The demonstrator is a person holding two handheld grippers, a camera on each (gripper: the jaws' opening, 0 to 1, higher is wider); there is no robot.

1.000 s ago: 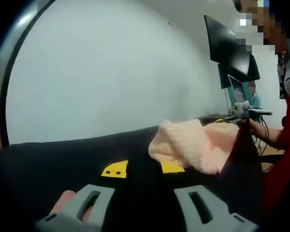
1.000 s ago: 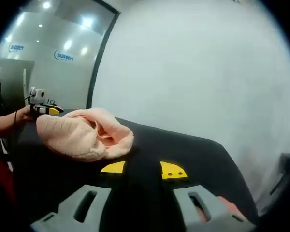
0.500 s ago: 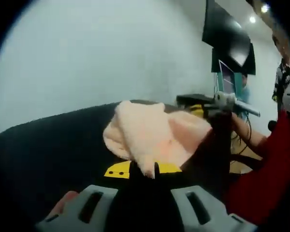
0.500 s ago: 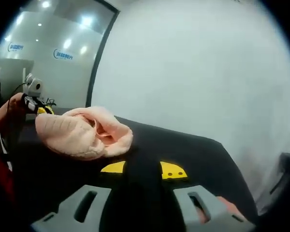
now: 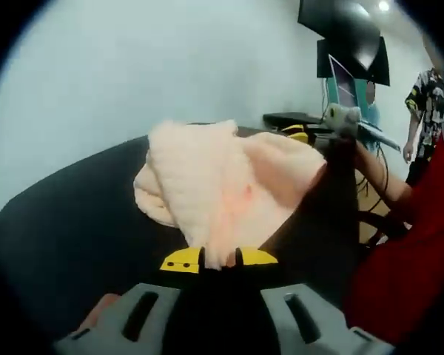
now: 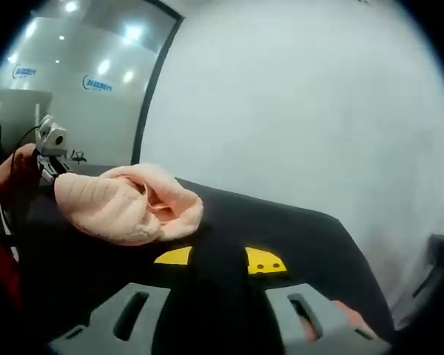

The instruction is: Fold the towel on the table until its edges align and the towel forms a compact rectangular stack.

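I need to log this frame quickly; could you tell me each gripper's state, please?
Left gripper: jaws apart, pink towel edge at its tips, not clamped.
Right gripper: open, holding nothing.

fluffy knit towel (image 5: 214, 196), matt table (image 5: 66, 237)

An office or lab: glass partition (image 6: 74, 89) with logos, recessed ceiling lights, wall monitor (image 5: 348, 33)

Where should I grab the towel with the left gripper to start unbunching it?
Probably the loose end of the pink towel that hangs down right at the left gripper; it already sits between the yellow tips. Come straight forward, low over the black table, and close on that thin edge rather than on the thick bunched folds further back.
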